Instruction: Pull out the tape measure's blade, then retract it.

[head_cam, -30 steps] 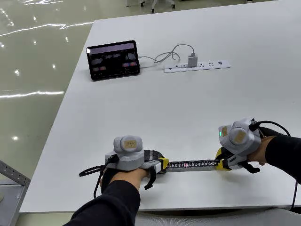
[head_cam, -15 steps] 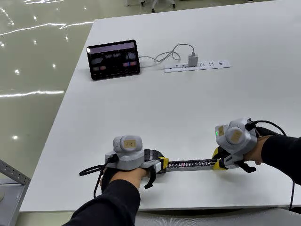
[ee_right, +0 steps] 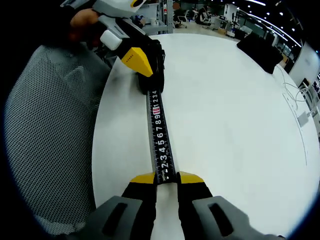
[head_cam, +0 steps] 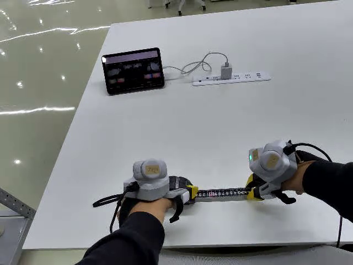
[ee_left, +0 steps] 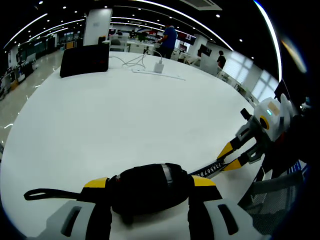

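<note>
Black rounded tape measure case (ee_left: 150, 190) sits clamped in the left hand-held gripper (ee_left: 149, 181) near the smooth white table's (head_cam: 220, 121) front edge; its flat numbered blade (ee_right: 159, 135) runs straight right, tip pinched by the right hand-held gripper (ee_right: 166, 178)

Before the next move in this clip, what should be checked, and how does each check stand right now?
1. Left claw shut around the tape measure case: ok.
2. Right claw shut on the blade near its end: ok.
3. Blade runs straight between the two claws, flat on the table, no kink or twist: ok.
4. Tablet and power strip lie well away from the blade's path: ok.
5. Whether the blade is locked in the case: cannot tell.
</note>
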